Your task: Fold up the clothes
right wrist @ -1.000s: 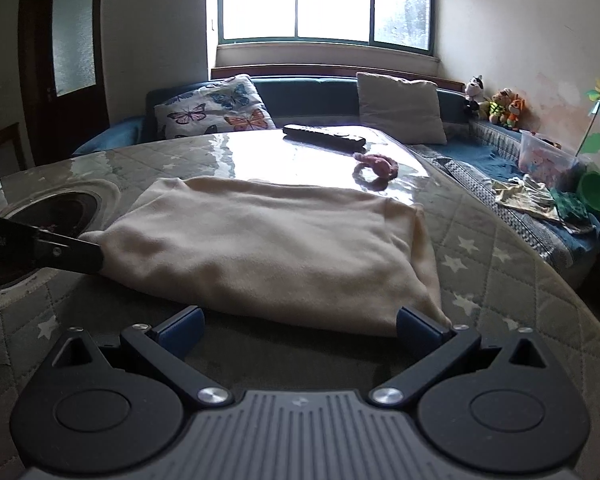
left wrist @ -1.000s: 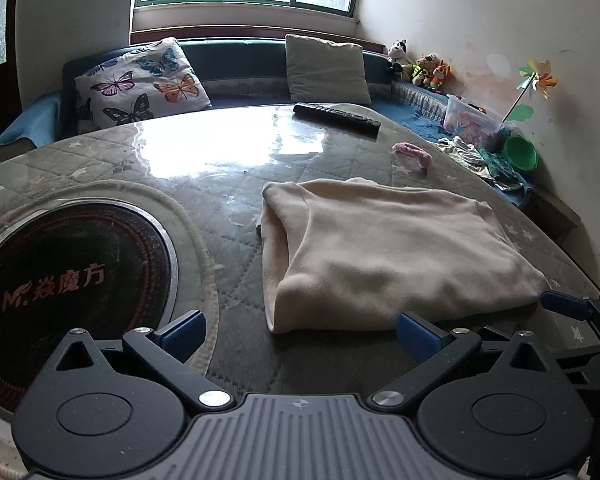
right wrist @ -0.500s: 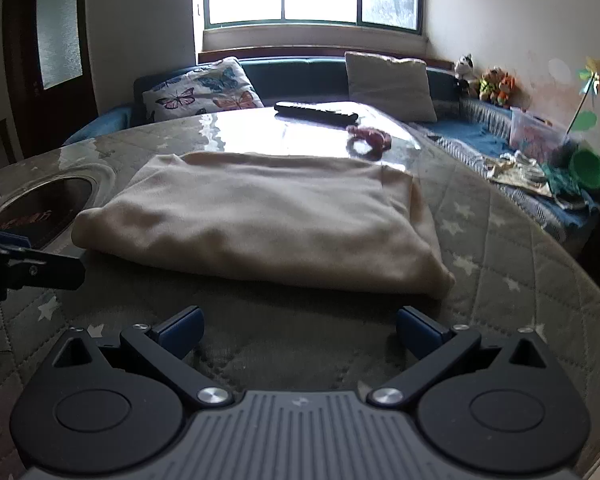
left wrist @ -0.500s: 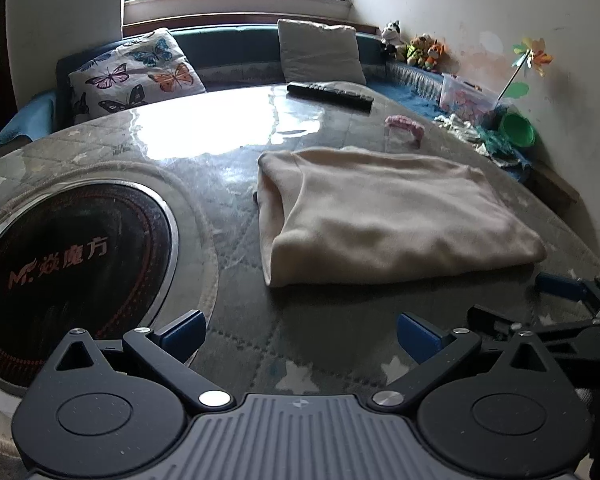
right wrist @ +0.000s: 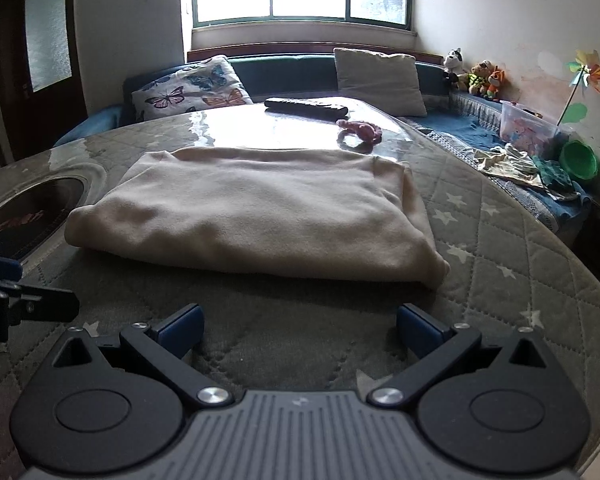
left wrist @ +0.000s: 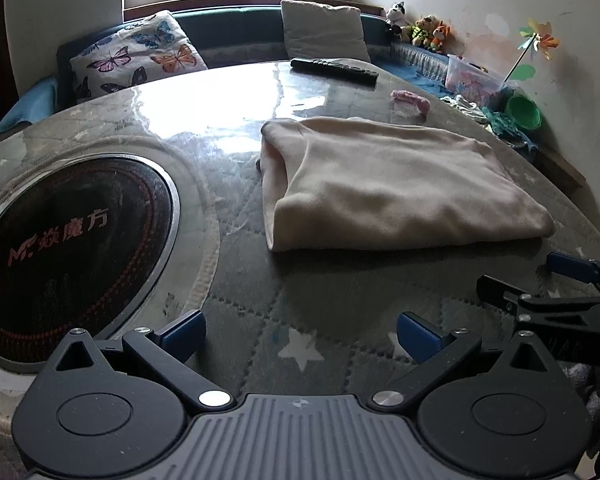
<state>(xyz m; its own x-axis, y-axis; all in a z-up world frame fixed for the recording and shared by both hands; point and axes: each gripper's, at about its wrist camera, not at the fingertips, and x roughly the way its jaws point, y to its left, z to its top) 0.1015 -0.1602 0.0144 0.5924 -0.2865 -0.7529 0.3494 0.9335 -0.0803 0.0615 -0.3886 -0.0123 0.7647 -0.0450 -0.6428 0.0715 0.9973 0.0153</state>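
A cream garment lies folded into a flat rectangle on the round quilted table; it also shows in the right wrist view. My left gripper is open and empty, held back from the garment's near edge. My right gripper is open and empty, also short of the garment's near fold. The right gripper's fingers show at the right edge of the left wrist view. The left gripper's fingers show at the left edge of the right wrist view.
A round black cooktop is set in the table's left side. A black remote and a pink toy lie at the far side. A sofa with cushions runs behind, with toys and a green bowl at right.
Both grippers have drawn back from the garment toward the table's near edge, staying open. The folded garment lies unmoved and now sits farther from both.
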